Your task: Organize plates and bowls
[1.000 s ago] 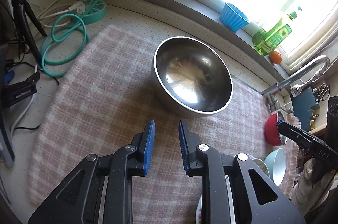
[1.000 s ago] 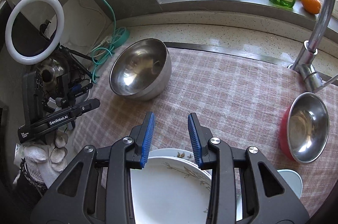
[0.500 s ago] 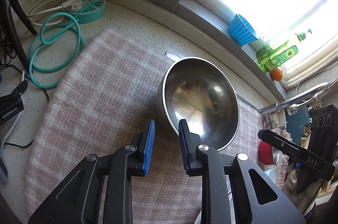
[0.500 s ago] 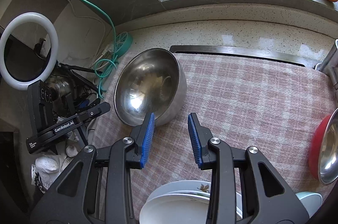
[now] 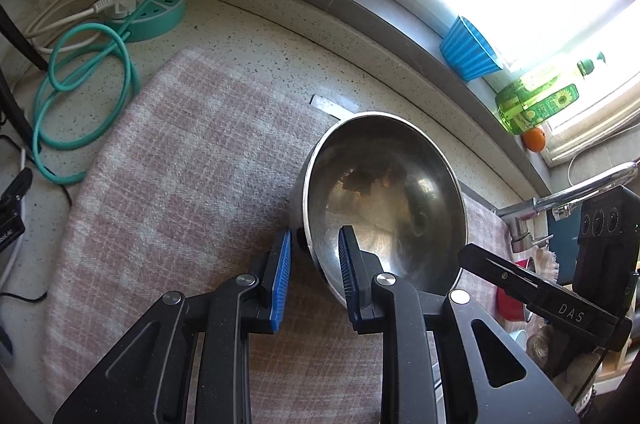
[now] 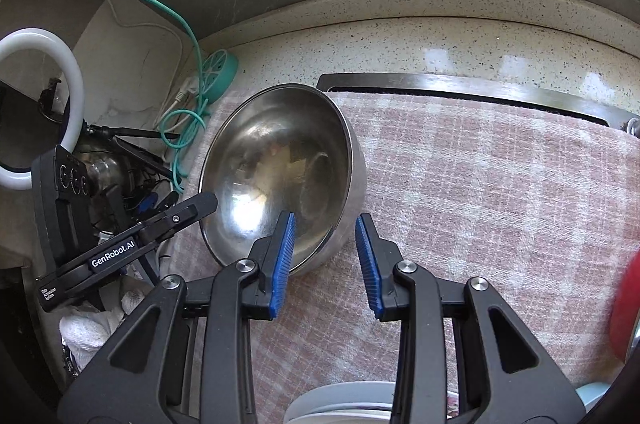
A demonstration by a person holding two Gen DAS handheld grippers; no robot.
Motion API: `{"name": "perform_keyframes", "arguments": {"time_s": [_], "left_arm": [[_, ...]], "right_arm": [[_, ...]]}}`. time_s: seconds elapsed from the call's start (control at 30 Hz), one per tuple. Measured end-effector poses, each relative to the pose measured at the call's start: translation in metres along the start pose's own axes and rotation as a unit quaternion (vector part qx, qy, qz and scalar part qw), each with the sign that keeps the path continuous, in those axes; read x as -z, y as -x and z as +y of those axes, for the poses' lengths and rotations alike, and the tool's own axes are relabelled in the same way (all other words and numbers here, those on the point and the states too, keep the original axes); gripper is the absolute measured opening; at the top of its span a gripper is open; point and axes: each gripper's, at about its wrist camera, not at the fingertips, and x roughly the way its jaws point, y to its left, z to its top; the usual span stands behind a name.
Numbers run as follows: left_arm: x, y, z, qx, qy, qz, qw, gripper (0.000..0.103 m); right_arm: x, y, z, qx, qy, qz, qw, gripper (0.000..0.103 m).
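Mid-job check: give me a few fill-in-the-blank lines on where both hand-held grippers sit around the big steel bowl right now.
1. The left hand-held gripper straddles the rim of the steel bowl with its jaws ____.
2. The bowl rests on a pink ____ cloth.
3. The right hand-held gripper has one finger inside the bowl and the other ____ it.
4. On the windowsill, the ribbed cup is ____.

Missing words: open; checked; outside; blue

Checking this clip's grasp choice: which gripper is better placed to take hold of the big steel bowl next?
Both are close, but probably the left gripper. Its open jaws already straddle the near rim of the steel bowl, one finger inside, one outside. The right gripper is open too, with the rim between its fingers less squarely.
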Motion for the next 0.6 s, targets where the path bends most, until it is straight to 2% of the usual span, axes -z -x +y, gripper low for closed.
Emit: {"name": "perform_keyframes", "arguments": {"time_s": [0.17,0.43,0.6], "left_arm": [[0.0,-0.007,-0.001,-0.006,-0.011,0.005,0.9999,0.022],[0.002,-0.007,-0.007,-0.011,-0.024,0.002,0.9997,0.022],[0.013,0.0,-0.008,-0.008,-0.027,0.0,0.9996,0.022]], "right_arm": [[-0.002,-0.01,-0.001,0.012,0.005,0.009,1.0,0.019],[0.0,-0.01,0.0,0.019,0.015,0.012,1.0,0.018],[0.008,-0.002,0.0,0.009,0.015,0.016,1.0,0.018]]}}
